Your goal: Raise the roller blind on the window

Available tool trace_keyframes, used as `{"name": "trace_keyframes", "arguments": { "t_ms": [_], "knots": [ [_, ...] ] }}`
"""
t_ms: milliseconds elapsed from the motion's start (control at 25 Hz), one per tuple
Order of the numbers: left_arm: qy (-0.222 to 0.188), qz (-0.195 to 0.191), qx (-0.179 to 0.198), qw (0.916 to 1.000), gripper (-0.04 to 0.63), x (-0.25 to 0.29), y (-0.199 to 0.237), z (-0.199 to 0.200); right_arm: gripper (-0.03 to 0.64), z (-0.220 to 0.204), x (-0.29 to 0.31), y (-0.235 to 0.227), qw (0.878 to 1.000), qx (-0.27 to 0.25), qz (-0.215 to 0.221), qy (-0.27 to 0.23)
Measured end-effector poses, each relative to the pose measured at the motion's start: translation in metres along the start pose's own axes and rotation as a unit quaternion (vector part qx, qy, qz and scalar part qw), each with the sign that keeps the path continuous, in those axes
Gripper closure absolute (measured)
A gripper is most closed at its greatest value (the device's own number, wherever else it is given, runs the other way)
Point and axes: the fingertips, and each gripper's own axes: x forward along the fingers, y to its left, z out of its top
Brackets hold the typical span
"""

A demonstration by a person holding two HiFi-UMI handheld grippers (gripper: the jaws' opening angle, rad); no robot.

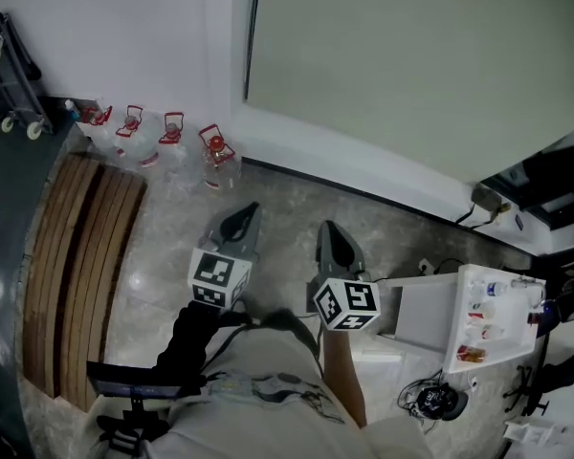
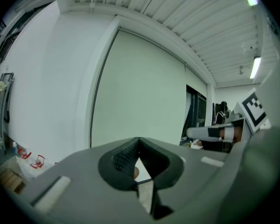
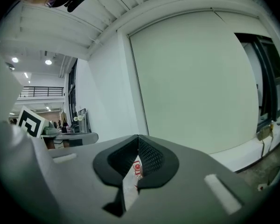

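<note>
Blind (image 1: 411, 55) hangs fully down over the window, dead ahead. Left tongs (image 1: 241, 220) and right tongs (image 1: 331, 235) are both pinched shut and empty, well short of the blind. Nothing raised yet, so I'd say the whole job's still ahead.

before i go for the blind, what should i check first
1. Blind fully down: ok, it needs raising.
2. Left gripper empty: ok, jaws together on nothing.
3. Right gripper empty: ok, jaws together on nothing.
4. Jaws apart, set to take a cord: not ok, both shut.
5. Cord or chain found: cannot tell; only a dark line runs down the blind's left edge.
6. Bottles out of the way: ok, they stand on the floor left of the blind.
</note>
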Motion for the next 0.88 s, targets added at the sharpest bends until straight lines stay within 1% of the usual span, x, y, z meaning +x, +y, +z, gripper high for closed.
{"name": "trace_keyframes", "arguments": {
  "t_ms": [200,360,560,640,880],
  "knots": [
    [0.011,0.004,-0.019,0.9998,0.597,0.001,0.009,-0.012,0.615,-0.017,0.000,0.001,1.000,-0.003,-0.006,0.030],
    [0.015,0.013,-0.024,0.9995,0.597,0.013,0.014,-0.019,0.615,-0.016,0.013,-0.014,0.999,0.000,-0.009,0.036],
    [0.016,0.037,-0.019,0.9990,0.597,0.043,0.030,-0.016,0.615,-0.012,0.052,-0.031,0.999,0.004,0.016,0.033],
    [0.013,0.045,-0.016,0.9988,0.597,0.060,0.039,-0.009,0.615,-0.003,0.072,-0.037,0.999,0.001,0.028,0.027],
    [-0.011,0.061,0.001,0.9981,0.597,0.123,0.052,0.032,0.615,0.049,0.126,-0.066,0.998,-0.015,0.063,-0.008]
  ]
}}
